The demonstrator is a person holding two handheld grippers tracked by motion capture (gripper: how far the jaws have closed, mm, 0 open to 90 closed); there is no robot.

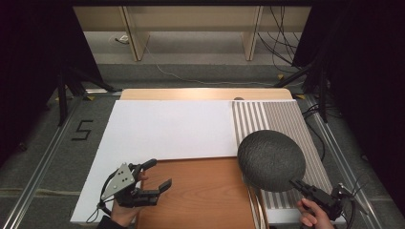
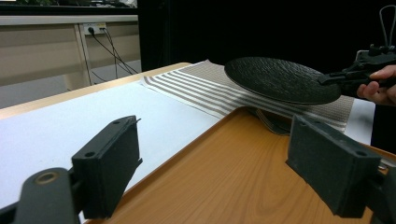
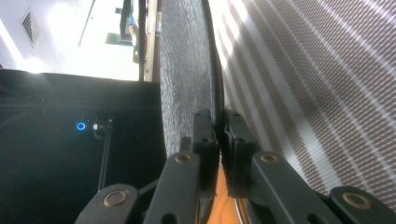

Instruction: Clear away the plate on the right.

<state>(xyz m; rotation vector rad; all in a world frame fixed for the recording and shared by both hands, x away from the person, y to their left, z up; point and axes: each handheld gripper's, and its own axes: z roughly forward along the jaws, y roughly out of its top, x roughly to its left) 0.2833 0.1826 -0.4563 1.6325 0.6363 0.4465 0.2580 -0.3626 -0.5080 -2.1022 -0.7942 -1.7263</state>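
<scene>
Floor mark: a dark figure "5" (image 1: 82, 130) stands on the grey floor (image 1: 43, 143) to the left of the table, seen in the high view.
Form of the mark: angular strokes, probably strips of tape, though the view is too coarse to be sure.
Elsewhere: no other text, label, brand or number can be read in the high view or either gripper view.
</scene>
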